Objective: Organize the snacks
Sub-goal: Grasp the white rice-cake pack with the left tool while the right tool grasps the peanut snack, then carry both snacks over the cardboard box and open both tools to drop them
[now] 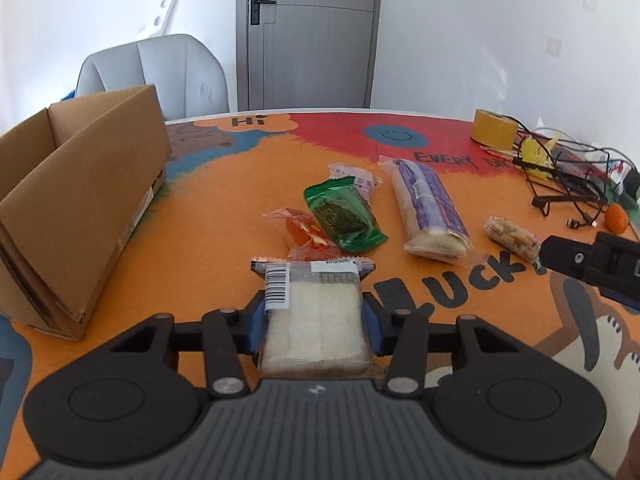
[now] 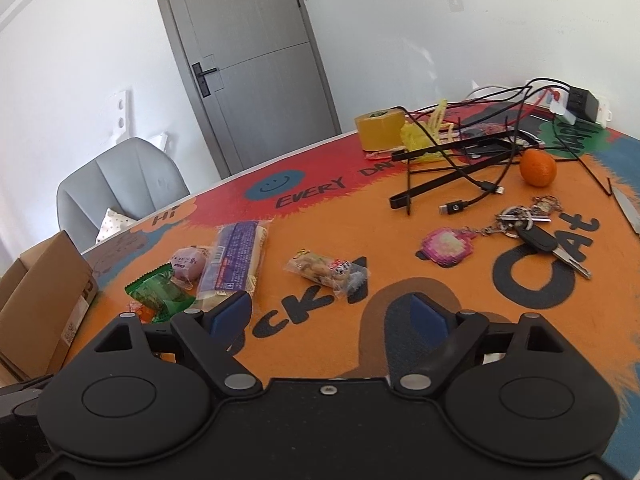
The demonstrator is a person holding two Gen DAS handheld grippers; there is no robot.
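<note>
My left gripper [image 1: 314,314] is shut on a clear pack of white cake [image 1: 316,340] with a barcode label, its blue pads pressing both sides, low over the orange table mat. Beyond it lie an orange packet [image 1: 306,236], a green packet [image 1: 344,216], a pink round cake [image 1: 356,180], a long purple-wrapped bread [image 1: 430,208] and a nut bar [image 1: 512,236]. An open cardboard box [image 1: 80,200] stands at the left. My right gripper [image 2: 328,308] is open with nothing between its fingers, just short of the nut bar [image 2: 324,270] and beside the bread [image 2: 236,256].
A yellow tape roll [image 2: 378,128], tangled black cables [image 2: 460,160], an orange fruit [image 2: 538,167], keys with a pink charm [image 2: 532,228] and a blade [image 2: 628,208] crowd the right part of the table. A grey chair [image 1: 160,72] stands behind the box.
</note>
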